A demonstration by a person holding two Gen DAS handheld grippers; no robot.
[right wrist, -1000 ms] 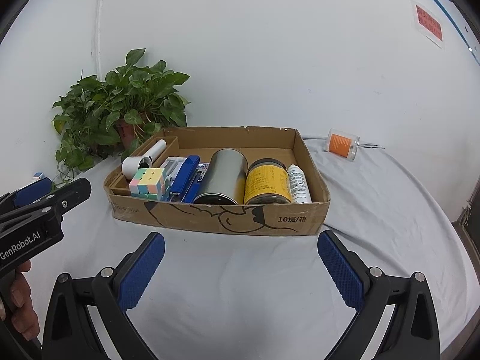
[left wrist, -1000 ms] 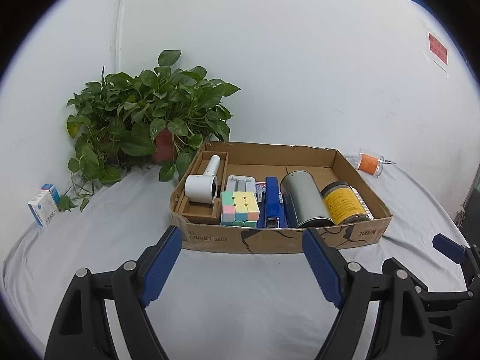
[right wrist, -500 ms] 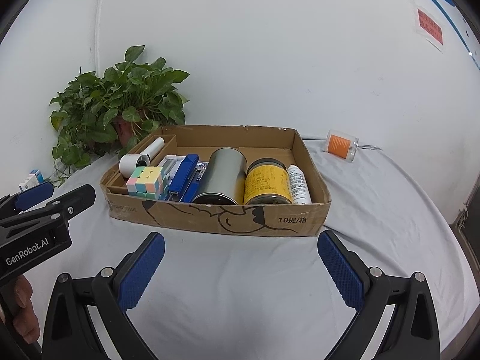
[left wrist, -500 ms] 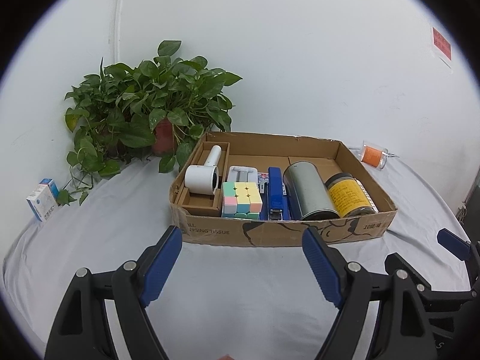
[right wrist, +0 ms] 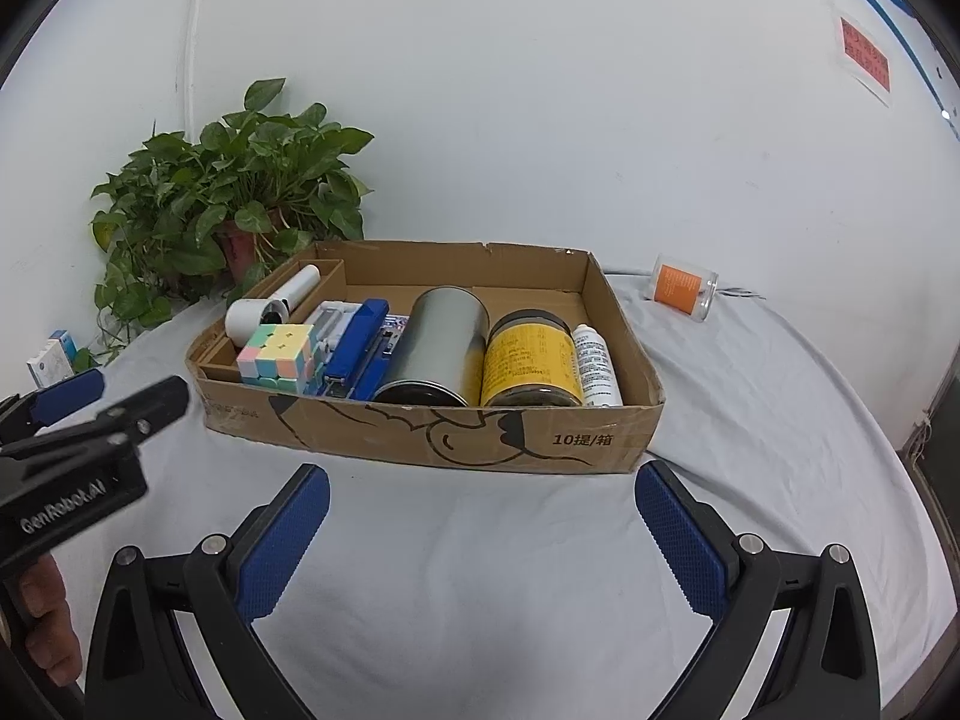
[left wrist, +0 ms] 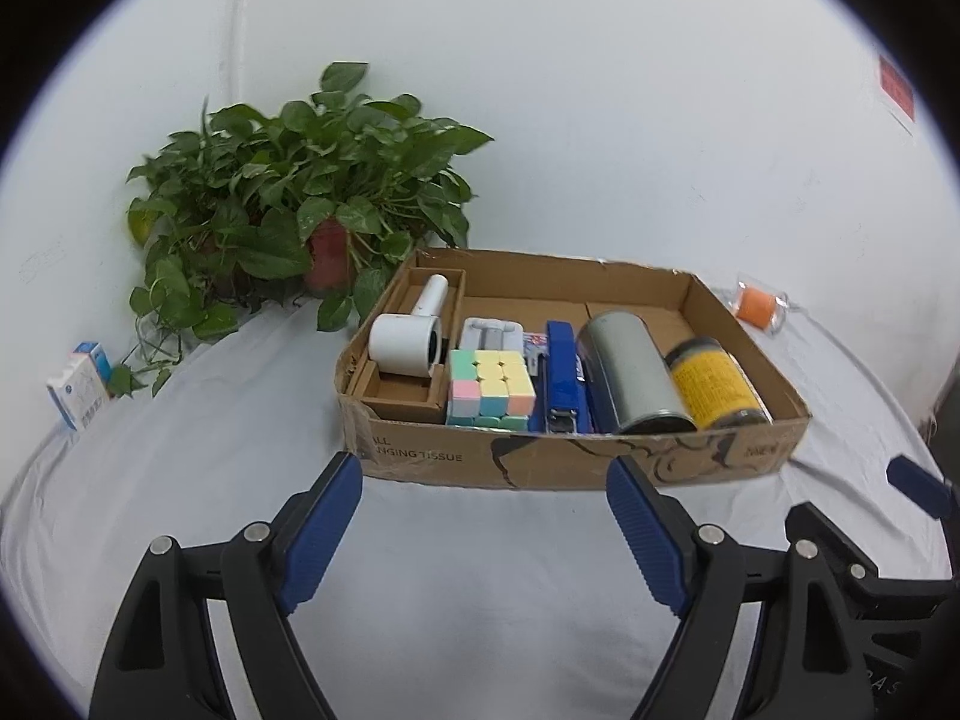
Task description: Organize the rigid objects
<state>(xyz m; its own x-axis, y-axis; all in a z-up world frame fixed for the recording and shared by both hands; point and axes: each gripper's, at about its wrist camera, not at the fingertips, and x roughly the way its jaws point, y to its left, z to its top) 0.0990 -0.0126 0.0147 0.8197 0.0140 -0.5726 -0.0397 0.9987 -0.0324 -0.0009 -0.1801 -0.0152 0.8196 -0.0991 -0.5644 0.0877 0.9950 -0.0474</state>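
A shallow cardboard box is seen on a surface covered in pale grey cloth, against a white wall. The box is packed in a row from left to right: a white handheld device lying in a brown cardboard insert, a pastel puzzle cube, a blue stapler, a silver metal canister lying on its side, a jar with a yellow label also on its side, and a small white bottle against the right wall. A small grey tray is tucked just behind the cube. Outside the box, a clear jar with an orange label lies tipped over on the far right of the cloth, well apart from the box. A leafy potted plant stands at the far left, and small blue-and-white cartons sit near the left edge. The left claw is held wide open and empty, just short of the box's near wall. The right claw is likewise spread wide, gripping nothing, near the same wall.
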